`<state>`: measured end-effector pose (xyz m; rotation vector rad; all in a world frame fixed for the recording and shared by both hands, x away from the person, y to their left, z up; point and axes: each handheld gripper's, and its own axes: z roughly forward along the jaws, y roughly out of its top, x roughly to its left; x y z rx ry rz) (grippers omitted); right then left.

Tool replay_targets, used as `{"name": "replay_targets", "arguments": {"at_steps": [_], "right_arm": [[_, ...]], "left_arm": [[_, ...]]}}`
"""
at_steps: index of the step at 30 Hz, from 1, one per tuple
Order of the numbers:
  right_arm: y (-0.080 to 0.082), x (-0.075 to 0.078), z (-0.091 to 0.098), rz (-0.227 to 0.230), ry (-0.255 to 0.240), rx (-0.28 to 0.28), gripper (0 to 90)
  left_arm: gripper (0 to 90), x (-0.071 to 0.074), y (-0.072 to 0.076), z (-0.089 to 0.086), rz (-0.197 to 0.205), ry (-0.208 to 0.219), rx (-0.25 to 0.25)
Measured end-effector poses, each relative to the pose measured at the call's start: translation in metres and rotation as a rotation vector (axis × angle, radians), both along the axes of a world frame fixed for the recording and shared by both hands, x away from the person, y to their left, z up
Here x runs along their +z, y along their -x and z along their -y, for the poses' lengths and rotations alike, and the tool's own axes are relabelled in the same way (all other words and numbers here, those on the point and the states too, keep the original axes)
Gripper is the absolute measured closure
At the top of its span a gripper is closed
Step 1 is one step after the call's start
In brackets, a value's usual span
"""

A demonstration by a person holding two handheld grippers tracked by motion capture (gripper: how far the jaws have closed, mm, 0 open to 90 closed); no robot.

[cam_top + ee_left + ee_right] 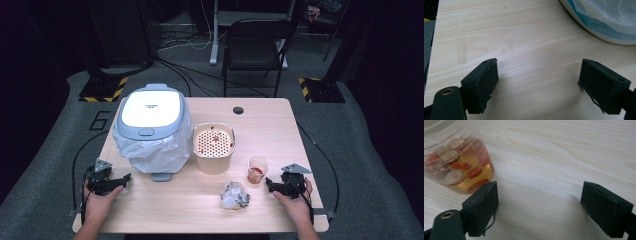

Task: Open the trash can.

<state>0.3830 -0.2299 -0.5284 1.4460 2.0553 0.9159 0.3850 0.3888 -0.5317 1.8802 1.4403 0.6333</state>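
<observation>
A white lidded bin point(150, 117) lined with a clear plastic bag point(160, 152) stands at the table's left. Beside it sits a beige container point(213, 147) topped by a perforated strainer with red bits. A clear plastic cup point(257, 169) holds amber liquid and red and white pieces point(461, 170). A crumpled wrapper point(234, 195) lies near the front. My left gripper point(125, 179) rests open on the table left of the bin, whose base point(604, 22) shows ahead of its jaws. My right gripper point(270, 184) rests open just right of the cup, nothing between its jaws.
The wooden table point(280, 135) has a round cable hole point(238, 110) at the back. A black chair point(255, 47) stands behind the table, with cables on the grey floor. Bare tabletop lies between the two grippers.
</observation>
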Motion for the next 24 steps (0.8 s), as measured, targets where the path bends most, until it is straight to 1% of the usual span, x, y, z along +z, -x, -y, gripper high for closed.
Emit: {"name": "replay_targets", "arguments": {"at_steps": [1, 2, 4, 7, 10, 14, 15, 16, 19, 21, 22, 23, 24], "right_arm": [[0.0, 0.0, 0.0, 0.0, 0.001, 0.001, 14.1], [0.0, 0.0, 0.0, 0.0, 0.001, 0.001, 14.1], [0.0001, 0.0, -0.0002, 0.0, -0.002, 0.002, 14.2], [0.0001, 0.0, -0.0002, 0.0, -0.002, 0.002, 14.2], [0.0, 0.0, -0.0001, 0.0, 0.001, 0.001, 14.2], [0.0, 0.0, -0.0001, 0.0, 0.001, 0.001, 14.2], [0.0, 0.0, -0.0001, 0.0, 0.001, 0.001, 14.2], [0.0, 0.0, -0.0001, 0.0, 0.0, 0.001, 14.2], [-0.0001, 0.0, -0.0001, 0.0, 0.0, 0.001, 14.1], [0.0, 0.0, -0.0001, 0.0, 0.0, 0.001, 14.1], [0.0, 0.0, -0.0001, 0.0, 0.001, 0.002, 14.1], [0.0, 0.0, -0.0001, 0.0, 0.0, 0.002, 14.2], [-0.0001, 0.0, -0.0001, 0.0, 0.0, 0.001, 14.1]], "left_arm": [[15.5, -0.0001, 0.0004, 0.0012, 0.002, 0.009, 0.018], [15.4, 0.0, 0.0003, 0.0021, 0.001, -0.003, 0.019], [14.9, -0.0001, 0.0002, 0.0031, -0.001, 0.002, 0.025], [15.1, 0.0001, -0.0001, 0.0027, -0.005, 0.001, 0.022], [15.3, -0.0002, -0.0003, 0.0018, 0.002, 0.009, 0.021], [15.3, -0.0002, -0.0003, 0.0014, 0.003, 0.015, 0.021], [15.3, -0.0002, -0.0007, 0.0021, 0.004, 0.007, 0.025], [15.3, 0.0001, -0.0004, 0.003, -0.005, 0.001, 0.024], [15.5, -0.0002, -0.0005, 0.0029, 0.003, 0.005, 0.031], [18.0, -0.0001, -0.0002, 0.0027, 0.005, 0.004, 0.033], [20.5, 0.0003, 0.0011, 0.0025, 0.005, 0.012, 0.044], [22.4, 0.0002, 0.0012, 0.0014, 0.019, 0.011, 0.04], [24.7, 0.0009, 0.0021, 0.0006, 0.013, 0.019, 0.036]]}}
